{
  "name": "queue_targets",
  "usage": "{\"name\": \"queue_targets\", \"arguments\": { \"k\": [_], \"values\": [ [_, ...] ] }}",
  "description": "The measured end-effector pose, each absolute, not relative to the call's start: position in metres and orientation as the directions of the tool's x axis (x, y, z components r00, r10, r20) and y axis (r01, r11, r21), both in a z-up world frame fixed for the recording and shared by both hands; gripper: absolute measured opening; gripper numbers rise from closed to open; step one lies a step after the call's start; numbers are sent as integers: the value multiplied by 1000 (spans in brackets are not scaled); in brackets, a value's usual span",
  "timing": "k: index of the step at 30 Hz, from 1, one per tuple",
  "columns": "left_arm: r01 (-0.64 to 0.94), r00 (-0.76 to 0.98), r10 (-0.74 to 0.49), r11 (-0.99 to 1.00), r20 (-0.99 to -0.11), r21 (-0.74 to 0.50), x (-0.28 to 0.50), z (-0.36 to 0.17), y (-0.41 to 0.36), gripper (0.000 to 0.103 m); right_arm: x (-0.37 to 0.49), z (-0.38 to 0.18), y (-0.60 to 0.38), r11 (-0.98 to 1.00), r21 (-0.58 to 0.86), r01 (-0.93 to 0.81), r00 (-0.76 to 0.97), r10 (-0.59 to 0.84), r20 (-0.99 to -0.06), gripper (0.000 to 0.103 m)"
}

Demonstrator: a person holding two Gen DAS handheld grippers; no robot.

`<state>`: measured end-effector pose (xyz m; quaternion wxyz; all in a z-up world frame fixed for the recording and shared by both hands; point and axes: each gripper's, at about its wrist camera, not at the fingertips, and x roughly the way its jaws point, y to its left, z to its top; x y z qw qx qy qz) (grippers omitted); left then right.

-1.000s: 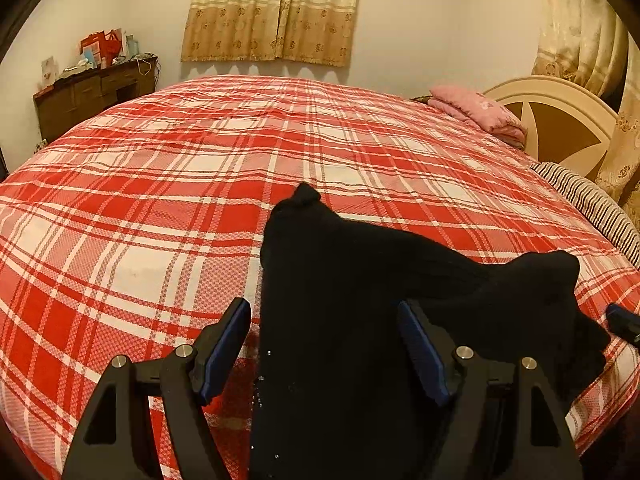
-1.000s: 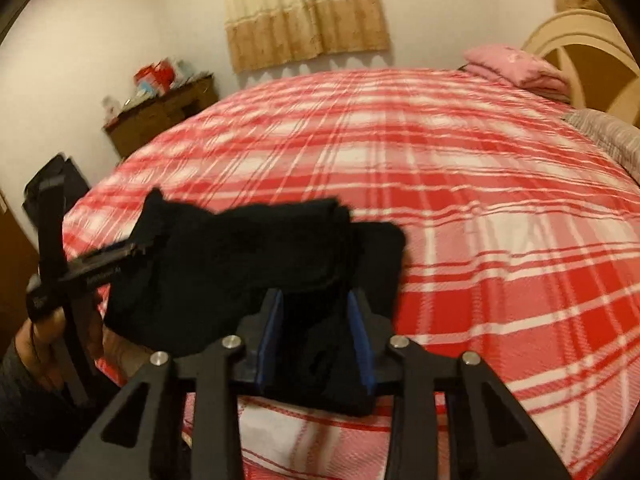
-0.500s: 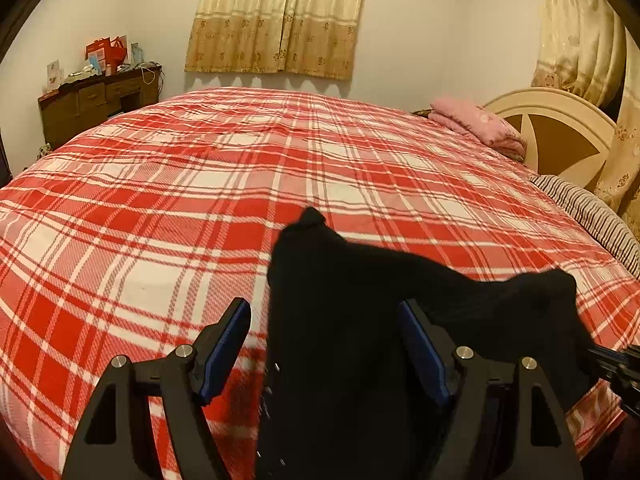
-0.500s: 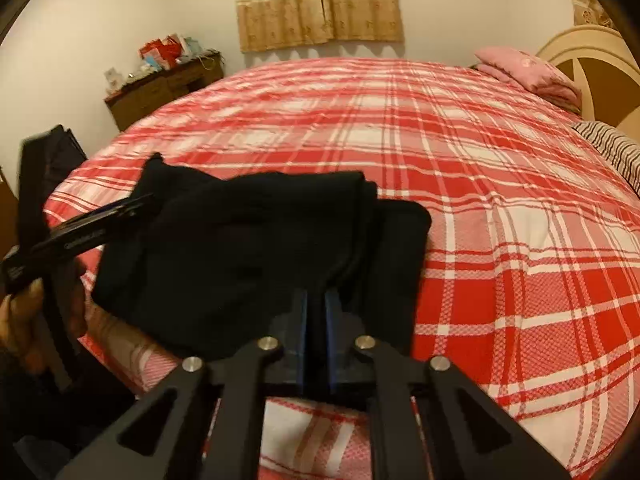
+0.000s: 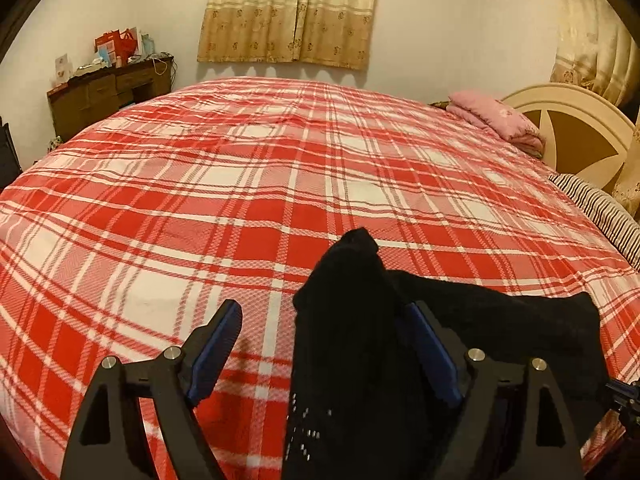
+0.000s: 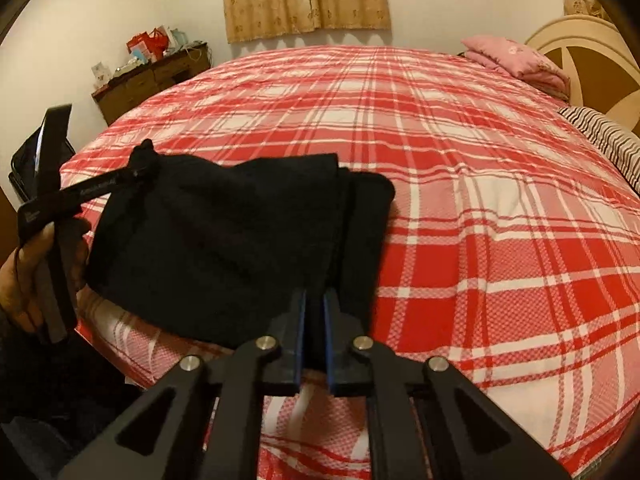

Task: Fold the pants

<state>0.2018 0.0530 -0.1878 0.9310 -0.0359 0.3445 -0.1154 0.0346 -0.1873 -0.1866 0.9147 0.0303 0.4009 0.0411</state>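
Observation:
The black pants (image 6: pixel 224 240) lie folded near the front edge of the bed with the red plaid cover (image 6: pixel 460 152). My right gripper (image 6: pixel 314 308) is shut on the pants' near right edge. In the left wrist view the pants (image 5: pixel 352 344) rise in a bunch between my left gripper's (image 5: pixel 326 324) wide-open jaws, against the right blue pad (image 5: pixel 432 352); the left pad is clear of the cloth. The left gripper also shows in the right wrist view (image 6: pixel 80 196), at the pants' left corner.
A pink folded blanket (image 5: pixel 496 120) and a striped pillow (image 5: pixel 600 208) lie by the cream headboard (image 5: pixel 572 120) at the right. A brown dresser (image 5: pixel 104 96) stands by the far left wall. Curtains (image 5: pixel 292 12) hang behind the bed.
My right gripper has closed on the pants' edge. The left gripper stays open and has risen slightly, with the cloth bunched taller between its jaws.

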Motion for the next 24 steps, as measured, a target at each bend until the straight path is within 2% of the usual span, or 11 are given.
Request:
{"name": "queue_targets", "arguments": {
  "k": [2,6,7,10,14,17,20,22,24],
  "values": [
    [192,740,-236,972,-629,-139,199,-186,52,85,31,-181,-188,996,74,-44,676,85,-732,13],
    [197,735,-236,971,-636,-132,199,-188,49,85,25,-159,-183,1000,7,-12,745,14,-667,35],
    [201,731,-236,971,-640,-129,198,-189,47,85,29,-152,-181,1000,7,-21,762,21,-647,43],
    [206,727,-236,971,-645,-122,196,-191,44,85,49,-142,-174,999,14,-43,790,43,-611,56],
    [209,727,-234,971,-645,-116,195,-191,43,85,86,-152,-164,999,5,-47,761,39,-648,62],
    [209,724,-237,970,-647,-121,195,-193,43,85,108,-170,-166,1000,-13,-20,722,6,-692,62],
    [209,722,-237,970,-650,-122,195,-195,42,85,108,-184,-175,999,33,-17,699,36,-714,46],
    [211,719,-241,969,-652,-125,194,-195,41,85,103,-184,-175,999,35,-31,703,47,-710,21],
    [217,720,-243,969,-650,-121,192,-192,40,85,97,-178,-176,998,48,-41,710,63,-701,15]
  ]
}}
